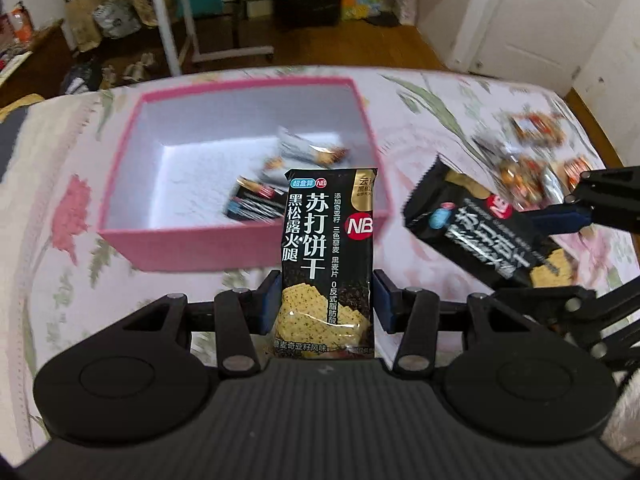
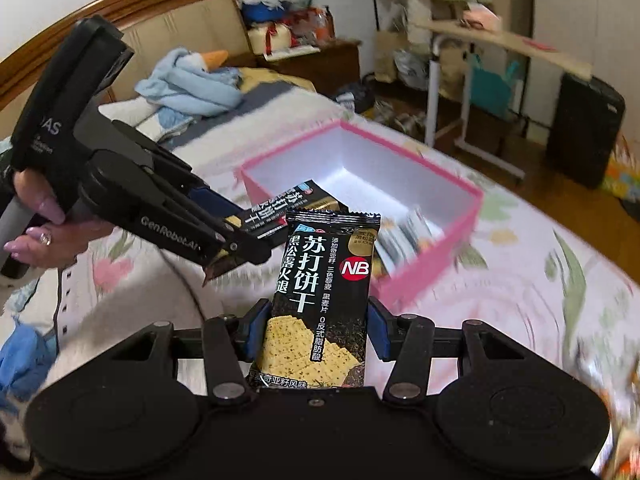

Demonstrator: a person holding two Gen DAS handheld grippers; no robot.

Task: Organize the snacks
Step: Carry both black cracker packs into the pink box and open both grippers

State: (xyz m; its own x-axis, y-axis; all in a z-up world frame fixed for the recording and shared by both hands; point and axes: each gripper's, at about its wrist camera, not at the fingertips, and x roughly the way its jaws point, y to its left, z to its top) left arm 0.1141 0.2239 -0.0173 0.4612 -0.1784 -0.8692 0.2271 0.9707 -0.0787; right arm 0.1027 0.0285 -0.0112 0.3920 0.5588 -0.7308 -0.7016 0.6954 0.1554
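**Over the bed: a cracker packet in each tool, pink box ahead**

In the left wrist view, above the near edge of the flowered bed, the left tool holds a black soda-cracker packet upright, its blue pads pressed against the packet's lower sides. The pink box sits on the bed just beyond, with a few small wrapped snacks lying in its right half. To the right, the right tool carries a second black packet tilted, with loose snacks scattered on the bed toward its far right edge.

In the right wrist view, the right tool is closed to packet width on its own cracker packet, gripping the lower half. The left tool, held by a hand, comes in from the left with its packet over the box's near-left corner. The pink box lies on the bed just past both packets.

These packets look light, with thin slick film over brittle crackers. A side grip low on the body seems sound; hard squeezing would likely crack the contents, and a loose grip may let the film slide.
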